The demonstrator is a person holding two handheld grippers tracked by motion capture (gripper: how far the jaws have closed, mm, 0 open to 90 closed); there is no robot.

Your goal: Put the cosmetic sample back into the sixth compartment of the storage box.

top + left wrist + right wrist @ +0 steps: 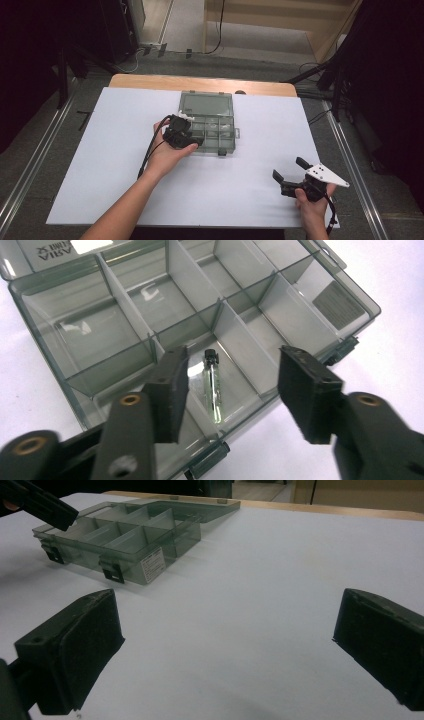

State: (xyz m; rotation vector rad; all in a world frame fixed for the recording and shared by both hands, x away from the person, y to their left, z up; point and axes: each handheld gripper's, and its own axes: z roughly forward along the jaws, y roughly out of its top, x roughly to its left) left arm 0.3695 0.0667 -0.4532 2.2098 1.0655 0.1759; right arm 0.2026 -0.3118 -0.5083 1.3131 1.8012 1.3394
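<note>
Left gripper (186, 136) was held over the near-left corner of the open compartment box (227, 131), forearm reaching in from the near edge, hand wrapped around the body, jaws angled down. Jaws were apart, gripping nothing; a small glass vial (213, 385) lay flat in a near-row compartment below the gap, touching neither pad. Right gripper (289, 171) sat near the table's (100, 165) near-right corner, well apart from the box, jaws wide open and empty, pointing far-left.

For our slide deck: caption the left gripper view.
Open hand-held gripper above a small vial lying in a compartment of the clear box.
</note>
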